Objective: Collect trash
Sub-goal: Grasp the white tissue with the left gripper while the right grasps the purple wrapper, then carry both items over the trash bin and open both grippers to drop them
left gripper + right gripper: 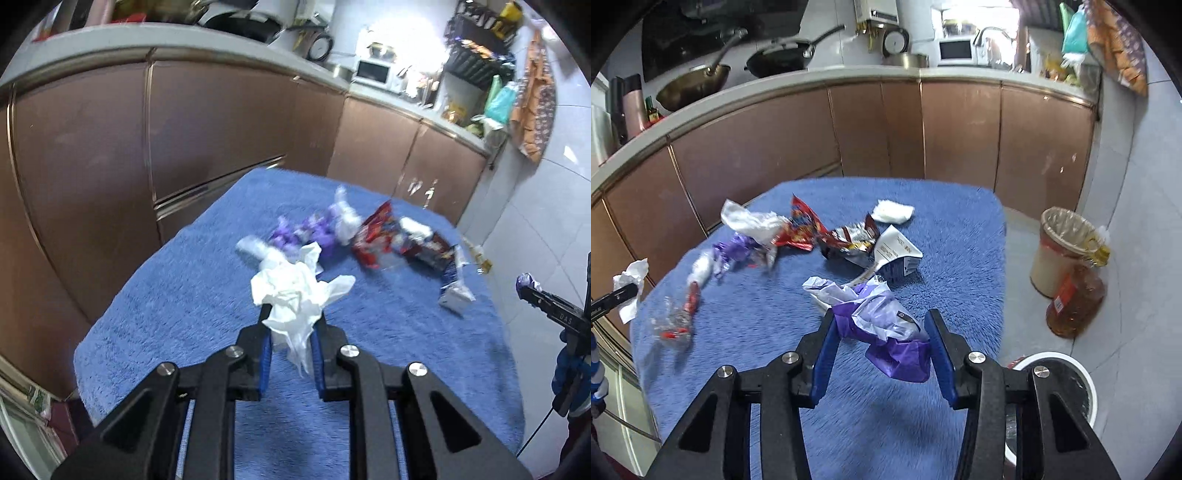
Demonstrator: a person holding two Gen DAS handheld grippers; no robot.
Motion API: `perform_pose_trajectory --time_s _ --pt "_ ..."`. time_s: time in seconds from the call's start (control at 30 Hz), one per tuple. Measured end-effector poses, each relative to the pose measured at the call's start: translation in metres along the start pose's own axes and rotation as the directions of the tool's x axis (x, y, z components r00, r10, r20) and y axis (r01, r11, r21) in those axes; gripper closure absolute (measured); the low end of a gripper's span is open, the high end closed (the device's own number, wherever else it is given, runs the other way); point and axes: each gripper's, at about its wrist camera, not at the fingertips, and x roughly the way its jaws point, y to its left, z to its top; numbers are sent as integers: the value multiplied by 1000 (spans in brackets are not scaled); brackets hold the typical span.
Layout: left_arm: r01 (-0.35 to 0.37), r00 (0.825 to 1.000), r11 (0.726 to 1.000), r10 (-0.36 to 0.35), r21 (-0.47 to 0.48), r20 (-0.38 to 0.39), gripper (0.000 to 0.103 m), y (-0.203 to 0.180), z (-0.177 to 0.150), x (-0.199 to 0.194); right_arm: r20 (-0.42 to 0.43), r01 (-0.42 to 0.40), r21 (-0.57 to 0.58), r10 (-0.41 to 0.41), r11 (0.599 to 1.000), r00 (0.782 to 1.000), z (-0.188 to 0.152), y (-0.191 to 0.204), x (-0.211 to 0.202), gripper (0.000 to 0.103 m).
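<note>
My left gripper [293, 314] is shut on a crumpled white tissue [295, 288], held just above the blue fleece-covered table [184, 295]. My right gripper [881, 317] is shut on a crumpled purple plastic wrapper [882, 325], raised off the cloth. Each gripper also shows at the edge of the other view: the right gripper [532, 291] with the purple scrap, the left gripper [628, 290] with the tissue. Still on the table lie a red snack bag [801, 225], a dark snack bag [849, 240], a white carton [897, 254], purple wrappers [733, 247], another tissue [892, 212] and clear plastic [674, 325].
On the floor to the table's right stand a lined waste bin [1060, 251] and an oil bottle [1075, 302]. A white round bin [1071, 387] sits below my right gripper. Brown cabinets [879, 129] run behind the table. A blue-gloved hand [570, 369] holds the right gripper.
</note>
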Motion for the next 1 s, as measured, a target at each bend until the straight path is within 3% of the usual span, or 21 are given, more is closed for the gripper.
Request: perform_pose_trajectory --time_s 0.2,0.4,0.6,0.7,0.87,1.0 --pt "117 992 989 -121 93 35 86 -49 10 -16 79 70 21 -71 997 994 -6 11 -61 59" --pt "259 964 937 -265 233 -5 86 -132 18 -6 128 159 83 -169 984 977 -15 -6 -107 59" --pt "405 913 840 -396 360 -103 86 -229 20 13 113 257 186 -280 948 953 -32 -48 -126 59" --pt "480 876 772 -445 416 -185 86 -286 17 31 78 289 245 -316 925 946 -42 -74 -123 59" --pt "558 830 680 -463 475 -312 86 -366 2 70 4 332 328 -353 884 936 -65 -117 -106 59" --pt "590 807 636 -448 498 -384 86 -417 -11 105 -84 365 386 -362 847 928 -87 -154 -74 59"
